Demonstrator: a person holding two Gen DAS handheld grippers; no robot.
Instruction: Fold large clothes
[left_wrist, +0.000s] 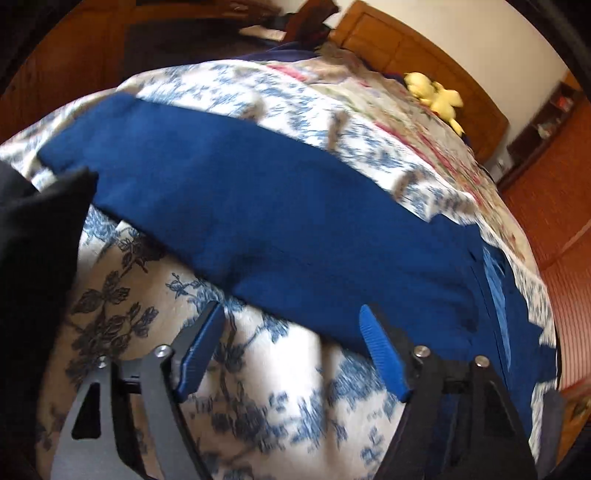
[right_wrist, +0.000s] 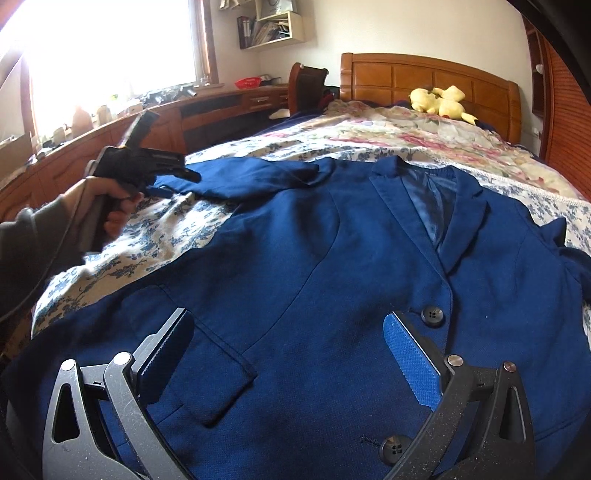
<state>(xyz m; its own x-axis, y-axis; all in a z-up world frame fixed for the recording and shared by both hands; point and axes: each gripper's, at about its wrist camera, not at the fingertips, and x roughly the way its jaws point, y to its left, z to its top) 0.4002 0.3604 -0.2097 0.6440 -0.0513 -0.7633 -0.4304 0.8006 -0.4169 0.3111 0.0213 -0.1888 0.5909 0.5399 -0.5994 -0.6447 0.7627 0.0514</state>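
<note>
Jacket lies buttoned on the bed, right gripper wide above its front, left gripper wide beside the sleeve; a shallow pinch could drag it crooked.

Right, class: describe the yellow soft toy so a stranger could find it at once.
Start at the wooden headboard at the far end of the bed. Just in front of it, on the floral bedspread, lies the yellow soft toy. It is the only yellow thing there, far from the blue jacket.
</note>
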